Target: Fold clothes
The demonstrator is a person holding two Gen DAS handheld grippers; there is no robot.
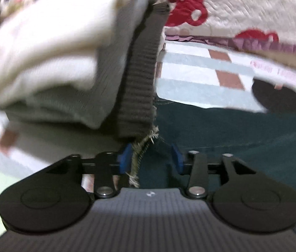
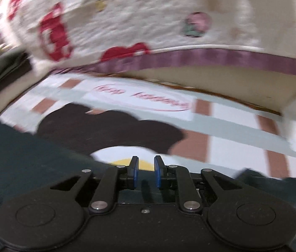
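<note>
A bunched cream garment (image 1: 42, 63) with a dark ribbed band (image 1: 139, 84) fills the upper left of the left wrist view, right in front of my left gripper (image 1: 151, 153). A frayed end (image 1: 136, 161) of the band hangs down between the blue pads, against the left pad (image 1: 124, 159). The right pad stands well clear of it, so the jaws are open. In the right wrist view my right gripper (image 2: 146, 163) is a little open with nothing between its pads. It hovers over dark teal cloth (image 2: 21, 151).
A white quilt (image 2: 148, 16) with red figures and a purple border hangs at the top of both views. Below it lies a checked mat (image 2: 232, 126) with a brown bear shape (image 2: 110, 130). Dark teal cloth (image 1: 232, 138) with seam stitching lies under the left gripper.
</note>
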